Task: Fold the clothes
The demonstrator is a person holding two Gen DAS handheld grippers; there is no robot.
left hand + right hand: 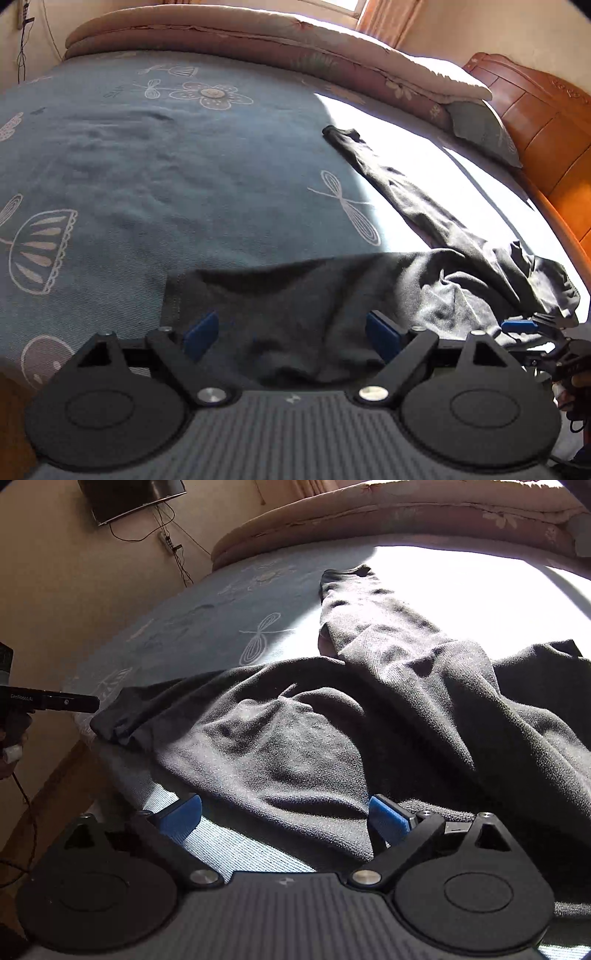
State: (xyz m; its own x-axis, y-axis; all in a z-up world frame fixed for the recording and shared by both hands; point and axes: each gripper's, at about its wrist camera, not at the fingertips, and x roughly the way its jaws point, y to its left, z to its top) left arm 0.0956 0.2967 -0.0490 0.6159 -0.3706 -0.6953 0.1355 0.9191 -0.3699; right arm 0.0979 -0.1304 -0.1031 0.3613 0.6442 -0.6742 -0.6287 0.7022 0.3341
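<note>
A: Where is the garment?

B: The black garment (424,295) lies rumpled on the blue patterned bed sheet (147,166), filling the lower right of the left wrist view. One sleeve (399,184) stretches toward the upper right, into the sunlit patch.

A: And the jaws?

B: The left gripper (291,336) has its jaws wide apart over the hem, holding nothing. The right gripper (286,818) is spread wide too, with cloth between its blue pads (388,818).

A: Behind?

B: A folded quilt (258,33) across the top, and a wooden headboard (535,122) at right.
</note>
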